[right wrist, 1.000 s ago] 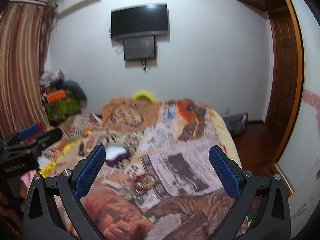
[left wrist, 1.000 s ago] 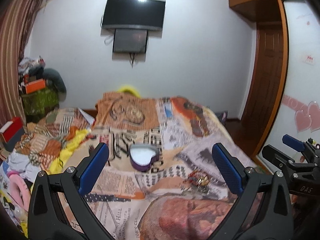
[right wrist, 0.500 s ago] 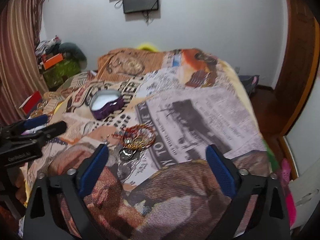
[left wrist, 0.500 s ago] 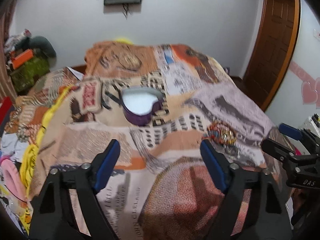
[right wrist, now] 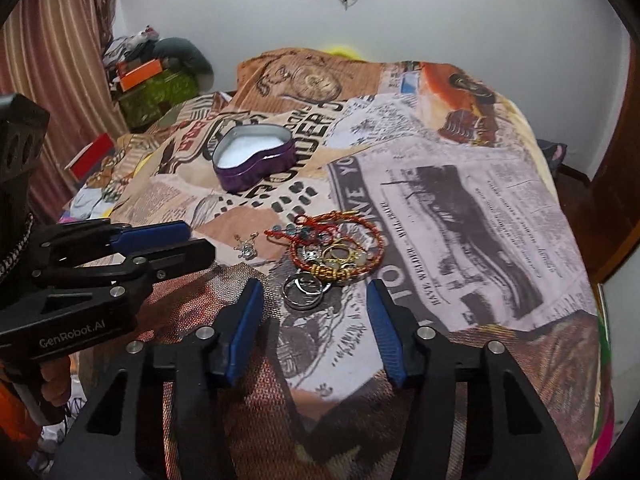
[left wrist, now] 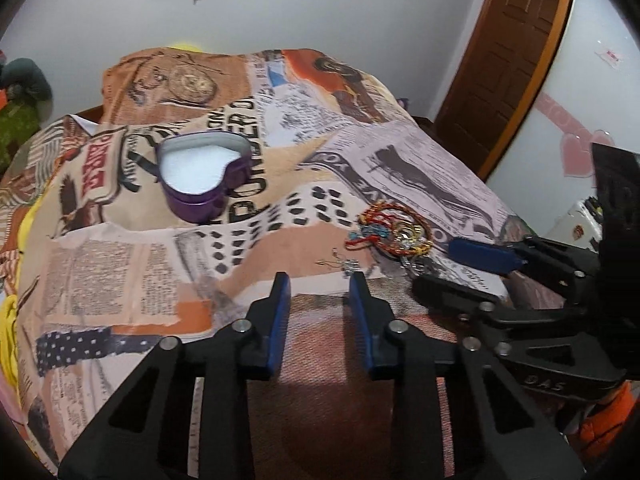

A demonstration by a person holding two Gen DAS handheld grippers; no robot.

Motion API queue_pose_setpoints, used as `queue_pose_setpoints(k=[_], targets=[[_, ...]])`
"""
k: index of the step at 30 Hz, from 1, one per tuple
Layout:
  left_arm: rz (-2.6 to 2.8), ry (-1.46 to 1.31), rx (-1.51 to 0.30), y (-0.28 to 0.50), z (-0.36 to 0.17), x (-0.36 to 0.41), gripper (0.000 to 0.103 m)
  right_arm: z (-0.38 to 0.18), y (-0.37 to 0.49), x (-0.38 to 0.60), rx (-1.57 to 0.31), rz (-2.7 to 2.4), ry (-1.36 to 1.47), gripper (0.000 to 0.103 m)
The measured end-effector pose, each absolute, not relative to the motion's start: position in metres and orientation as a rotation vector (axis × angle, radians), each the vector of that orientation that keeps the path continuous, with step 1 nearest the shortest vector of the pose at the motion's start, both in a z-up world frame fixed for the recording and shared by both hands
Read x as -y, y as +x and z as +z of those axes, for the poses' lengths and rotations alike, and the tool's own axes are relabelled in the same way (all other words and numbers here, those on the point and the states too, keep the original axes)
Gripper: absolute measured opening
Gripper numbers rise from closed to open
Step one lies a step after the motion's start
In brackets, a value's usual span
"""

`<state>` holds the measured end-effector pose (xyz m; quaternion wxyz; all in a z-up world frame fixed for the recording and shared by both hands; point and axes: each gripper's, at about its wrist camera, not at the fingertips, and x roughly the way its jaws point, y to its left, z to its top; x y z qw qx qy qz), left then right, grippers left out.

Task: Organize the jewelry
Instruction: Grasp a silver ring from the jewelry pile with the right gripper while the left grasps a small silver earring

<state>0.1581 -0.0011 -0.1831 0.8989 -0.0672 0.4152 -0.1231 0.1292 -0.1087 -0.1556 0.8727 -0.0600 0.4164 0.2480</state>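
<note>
A purple heart-shaped tin [left wrist: 200, 176] with a white lining stands open on the printed bedspread; it also shows in the right wrist view [right wrist: 254, 158]. A heap of jewelry [right wrist: 334, 246] with red-gold bangles, rings and chains lies nearer; it shows in the left wrist view [left wrist: 394, 230] too. A small silver earring [left wrist: 348, 266] lies apart, left of the heap [right wrist: 246, 246]. My left gripper [left wrist: 318, 280] is half open and empty, just short of the earring. My right gripper [right wrist: 314, 288] is open and empty, its jaws either side of two silver rings [right wrist: 304, 290].
The bed is covered by a newspaper-print bedspread [right wrist: 460, 208]. Clothes and boxes [right wrist: 152, 76] are piled at the far left by a curtain. A wooden door [left wrist: 508, 52] stands at the right. A yellow cloth [left wrist: 10, 320] hangs at the bed's left edge.
Both grippers have dropped and moved forward toward the jewelry heap. The left jaws have narrowed a lot; the right jaws have narrowed somewhat. The views have tilted down onto the bed.
</note>
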Motion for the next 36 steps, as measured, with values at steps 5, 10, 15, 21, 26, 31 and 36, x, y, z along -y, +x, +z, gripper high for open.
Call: queue_pose_setpoints(k=[5, 10, 15, 21, 26, 31, 36], targets=[[-0.289, -0.152, -0.877, 0.164, -0.187, 0.005, 0.023, -0.159, 0.133, 0.107, -0.884, 0.532, -0.129, 0.031], [-0.310, -0.154, -0.882, 0.170, -0.188, 0.011, 0.023, -0.160, 0.135, 0.108, -0.881, 0.540, -0.116, 0.020], [-0.315, -0.141, -0.882, 0.175, -0.190, 0.018, 0.023, -0.158, 0.136, 0.115, -0.872, 0.526, -0.090, 0.020], [-0.279, -0.111, -0.879, 0.181, -0.195, 0.025, 0.009, -0.156, 0.137, 0.122, -0.865, 0.514, -0.073, 0.020], [-0.268, -0.096, -0.869, 0.178, -0.191, 0.028, 0.008, -0.151, 0.136, 0.124, -0.856, 0.507, -0.068, 0.020], [-0.259, -0.100, -0.831, 0.169, -0.177, 0.025, 0.008, -0.140, 0.134, 0.125, -0.825, 0.505, -0.066, 0.020], [-0.237, -0.096, -0.768, 0.160, -0.153, 0.017, 0.008, -0.121, 0.130, 0.120, -0.775, 0.510, -0.070, 0.020]])
